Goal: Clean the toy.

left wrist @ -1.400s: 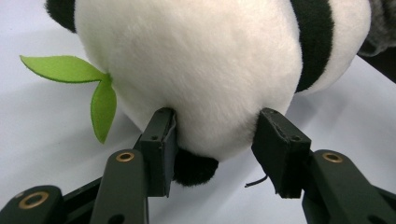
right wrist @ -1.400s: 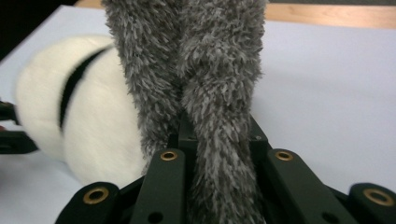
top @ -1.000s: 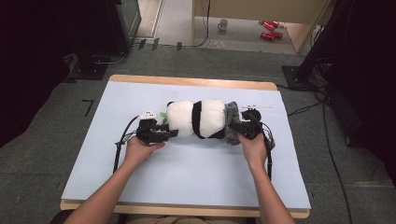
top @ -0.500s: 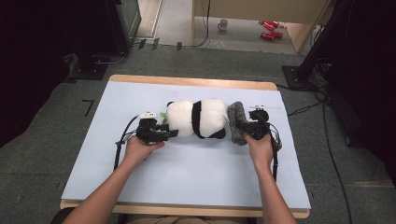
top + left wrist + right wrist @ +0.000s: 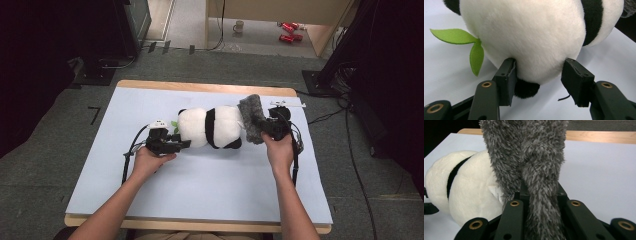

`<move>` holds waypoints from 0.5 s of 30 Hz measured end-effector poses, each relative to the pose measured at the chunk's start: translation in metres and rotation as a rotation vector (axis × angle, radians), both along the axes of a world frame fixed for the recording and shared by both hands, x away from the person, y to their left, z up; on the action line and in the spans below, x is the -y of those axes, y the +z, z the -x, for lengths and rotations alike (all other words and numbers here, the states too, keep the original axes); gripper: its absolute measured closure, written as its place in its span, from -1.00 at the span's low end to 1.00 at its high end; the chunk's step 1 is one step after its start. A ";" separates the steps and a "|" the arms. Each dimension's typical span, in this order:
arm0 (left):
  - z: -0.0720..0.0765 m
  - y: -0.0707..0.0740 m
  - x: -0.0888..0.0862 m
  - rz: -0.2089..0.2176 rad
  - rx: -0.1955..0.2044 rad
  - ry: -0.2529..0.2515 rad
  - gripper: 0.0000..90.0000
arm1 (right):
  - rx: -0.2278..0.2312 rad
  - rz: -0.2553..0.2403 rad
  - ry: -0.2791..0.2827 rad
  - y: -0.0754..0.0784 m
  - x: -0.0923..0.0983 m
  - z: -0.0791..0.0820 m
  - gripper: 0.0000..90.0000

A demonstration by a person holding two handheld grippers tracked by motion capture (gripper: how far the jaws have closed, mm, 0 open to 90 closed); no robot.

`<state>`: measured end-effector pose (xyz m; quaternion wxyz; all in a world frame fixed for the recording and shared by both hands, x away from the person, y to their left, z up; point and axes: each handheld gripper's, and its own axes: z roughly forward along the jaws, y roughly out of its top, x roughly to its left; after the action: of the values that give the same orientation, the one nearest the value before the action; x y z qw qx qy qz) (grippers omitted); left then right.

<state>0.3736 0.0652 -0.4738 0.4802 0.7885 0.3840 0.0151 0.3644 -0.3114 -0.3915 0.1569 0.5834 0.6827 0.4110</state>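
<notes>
Peeling grey furry cloth point(image 5: 251, 119) off the panda plush point(image 5: 210, 128) mid-desk | right claw point(image 5: 269, 127) clenched on cloth, lift slowly | left claw point(image 5: 179, 144) pinning the panda's left end, hold firm

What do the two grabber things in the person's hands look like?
Both grippers are black. The left gripper has two flat, blocky jaws on arms joined with brass-coloured rivets, and a small white part on top. The right gripper has the same black arms and brass rivets. A black cable trails from each. The person's forearms are bare, with no sleeves.
</notes>
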 end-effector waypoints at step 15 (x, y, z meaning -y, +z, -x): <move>0.002 -0.003 -0.002 0.005 0.000 -0.001 -0.02 | -0.050 0.042 0.039 -0.028 -0.015 -0.008 0.71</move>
<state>0.3719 0.0674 -0.4772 0.4820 0.7874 0.3839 0.0140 0.3725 -0.2962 -0.4192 0.1437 0.5766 0.7063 0.3848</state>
